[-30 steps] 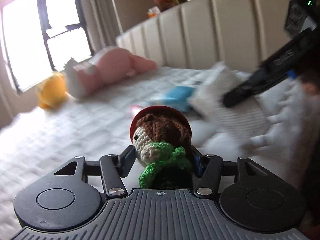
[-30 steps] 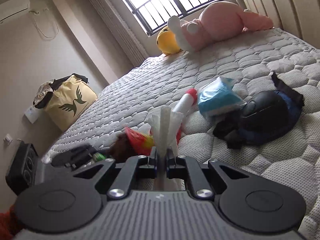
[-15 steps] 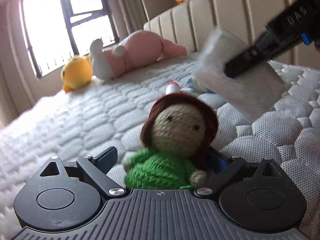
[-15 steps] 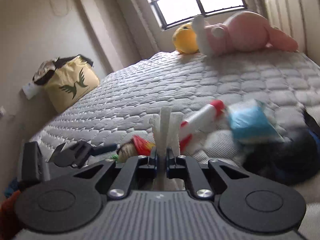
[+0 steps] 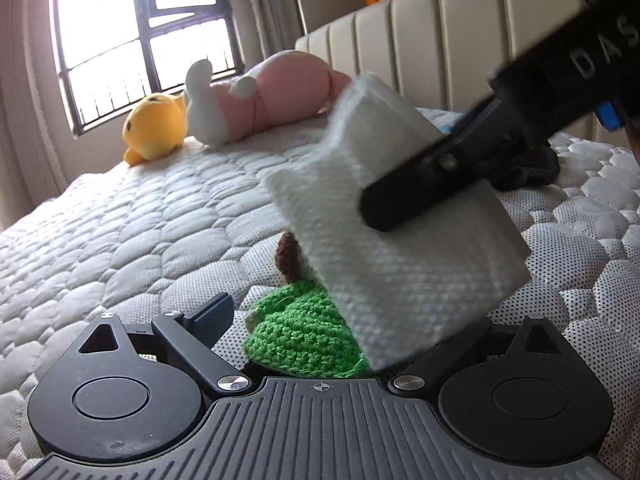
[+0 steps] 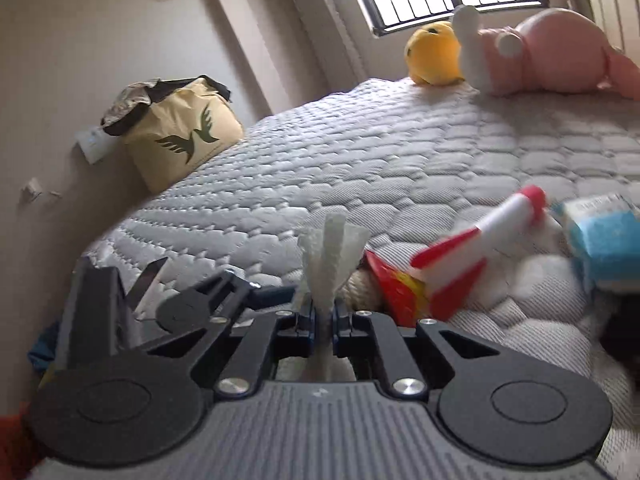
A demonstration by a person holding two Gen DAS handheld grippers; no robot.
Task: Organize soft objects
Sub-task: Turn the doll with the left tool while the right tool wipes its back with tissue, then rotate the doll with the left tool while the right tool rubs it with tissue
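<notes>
**Folded tissue held over a crochet doll at the near edge of the bed**

Nearest in the left wrist view, the left gripper (image 5: pixel 316 320) stands wide open, its jaws spread to either side of a crochet doll (image 5: pixel 300 332) in a green top that lies on the mattress (image 5: pixel 132 240) near the bed's near edge. Whether a finger touches the doll cannot be told, because the tissue hides the right-hand one. Just above the doll hangs a folded white tissue (image 5: pixel 400 256), pinched flat in the right gripper (image 6: pixel 323 320), whose jaws are closed tight on its middle so that the free ends fan out past the fingertips.

Both things look very light and soft. The tissue will crumple or tear if tugged, so a flat pinch across the fold, as it has now, suits it best. The doll is squashy yarn and should take a firm squeeze round the body without slipping.

Further in, a red and white plush toy (image 6: pixel 480 248) and a blue pack (image 6: pixel 604 248) lie together toward the middle of the bed. At the far edge, by the window, a yellow plush (image 5: pixel 154 128) sits just beside a pink plush (image 5: pixel 280 92), close to the headboard (image 5: pixel 440 40). Off the bed, a tan bag (image 6: pixel 176 136) stands against the wall.
</notes>
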